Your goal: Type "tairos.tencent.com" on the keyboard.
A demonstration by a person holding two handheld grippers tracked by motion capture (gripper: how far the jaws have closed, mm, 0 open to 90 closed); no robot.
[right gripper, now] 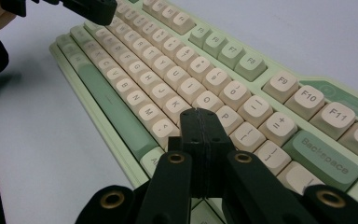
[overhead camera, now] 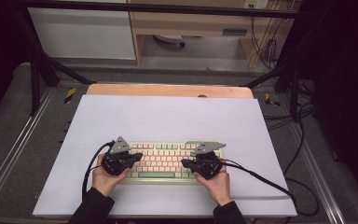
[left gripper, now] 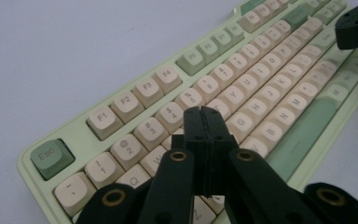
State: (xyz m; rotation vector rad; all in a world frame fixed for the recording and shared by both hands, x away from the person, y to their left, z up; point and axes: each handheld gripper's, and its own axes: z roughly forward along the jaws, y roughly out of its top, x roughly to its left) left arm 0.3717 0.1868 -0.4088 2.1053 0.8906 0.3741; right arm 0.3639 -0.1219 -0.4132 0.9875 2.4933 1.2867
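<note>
Left gripper (left gripper: pixel 203 110): jaws clenched, empty, poised over keys.
Right gripper (right gripper: pixel 200 112): same, near P.
Keyboard (overhead camera: pixel 164 159): surface's 6 o'clock edge.
Progress: typing seemingly unstarted; no key visibly depressed.

This looks like a lab or recording studio set up for handling trials, not a home. The surface (overhead camera: pixel 168 116) is a wooden top covered by a plain white sheet, standing inside a frame of black bars (overhead camera: pixel 42 65) — the bars cross above it and slope down at both sides. Dark curtains hang left and right. Grey carpet (overhead camera: pixel 9 121) lies around it, with metal rails (overhead camera: pixel 14 144) along the floor and yellow-black tape marks (overhead camera: pixel 70 94). Loose cables (overhead camera: pixel 303 140) trail on the right — more hang by a wooden desk (overhead camera: pixel 191 23) and white cabinet (overhead camera: pixel 81 32) behind.
</note>
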